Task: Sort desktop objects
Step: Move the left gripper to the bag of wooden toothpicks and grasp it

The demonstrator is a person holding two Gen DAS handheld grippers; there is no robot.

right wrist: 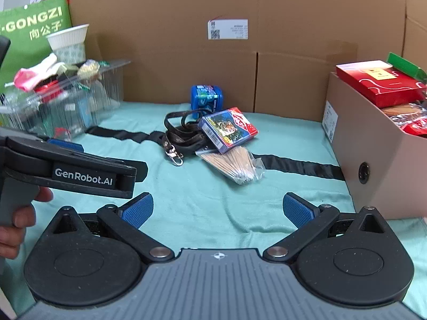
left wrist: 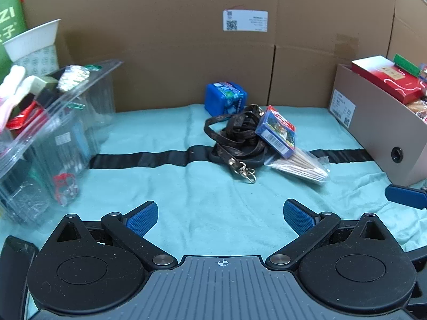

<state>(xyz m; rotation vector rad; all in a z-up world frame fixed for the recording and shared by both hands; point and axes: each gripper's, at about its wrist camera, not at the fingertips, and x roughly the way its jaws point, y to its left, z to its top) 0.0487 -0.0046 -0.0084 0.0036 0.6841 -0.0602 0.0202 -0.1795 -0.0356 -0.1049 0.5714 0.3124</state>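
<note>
A small pile lies mid-cloth: a blue cube box, a dark patterned strap with a metal clasp, a card pack leaning on the strap, and a clear bag of toothpicks. My left gripper is open and empty, well short of the pile. My right gripper is open and empty, also short of it. The left gripper's body shows at the left of the right wrist view.
A clear plastic bin with small items stands at the left. A cardboard box holding red packages stands at the right. A cardboard wall closes the back. A black strip crosses the teal cloth.
</note>
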